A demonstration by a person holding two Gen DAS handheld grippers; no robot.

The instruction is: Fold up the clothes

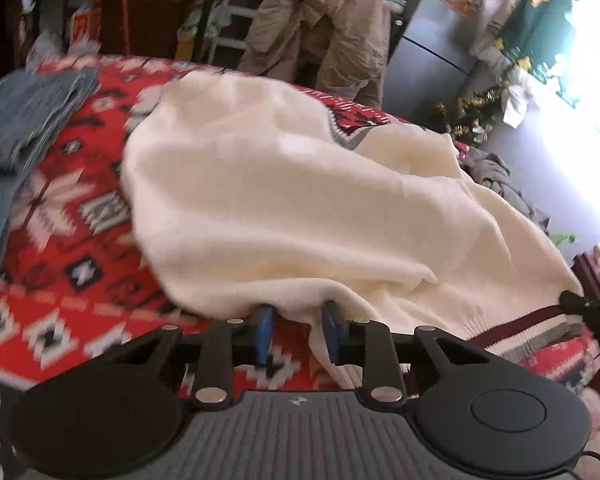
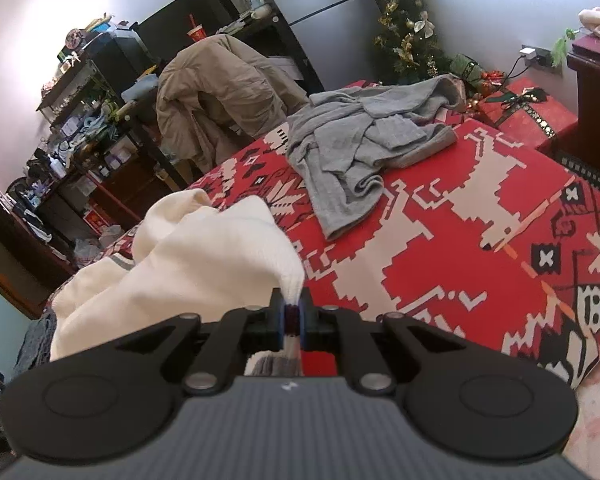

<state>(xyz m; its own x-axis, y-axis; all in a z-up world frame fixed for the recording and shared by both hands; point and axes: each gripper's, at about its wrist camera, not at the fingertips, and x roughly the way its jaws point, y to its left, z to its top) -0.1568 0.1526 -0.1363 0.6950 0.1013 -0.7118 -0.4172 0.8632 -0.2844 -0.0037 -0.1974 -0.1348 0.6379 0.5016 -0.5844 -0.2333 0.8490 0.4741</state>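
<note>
A cream knitted sweater (image 1: 284, 200) is seen lying in a loose heap on the red patterned blanket (image 1: 72, 248), its striped ribbed hem (image 1: 536, 320) turned toward both grippers and its body running away from them toward the far edge of the bed. The hem's long axis is stretched roughly across the left wrist view, from the left gripper (image 1: 298, 332) to a dark gripper tip at the right edge. In the right wrist view the right gripper (image 2: 291, 316) is seen clamped on the striped hem, the fabric bunched tightly between the blue pads and lifted off the blanket. The left gripper's jaws stand part-way apart, with the hem's edge draped over and between them; the pads (image 1: 265, 330) are not seen to press on the cloth, so no grip is judged to be made there yet. The coming move is judged to turn on this: the hem edge lies right at the left gripper's fingertips, directly ahead, so that closing there would leave the hem held at two points. Counted on the bed are one cream sweater, one crumpled grey garment (image 2: 364, 148) well apart to the far side, and one stack of denim (image 1: 24, 116) near the blanket's left end. One tan jacket (image 2: 216, 88) is draped over a chair beyond the bed, and one small decorated tree (image 2: 408, 32) stands against the wall.
</note>
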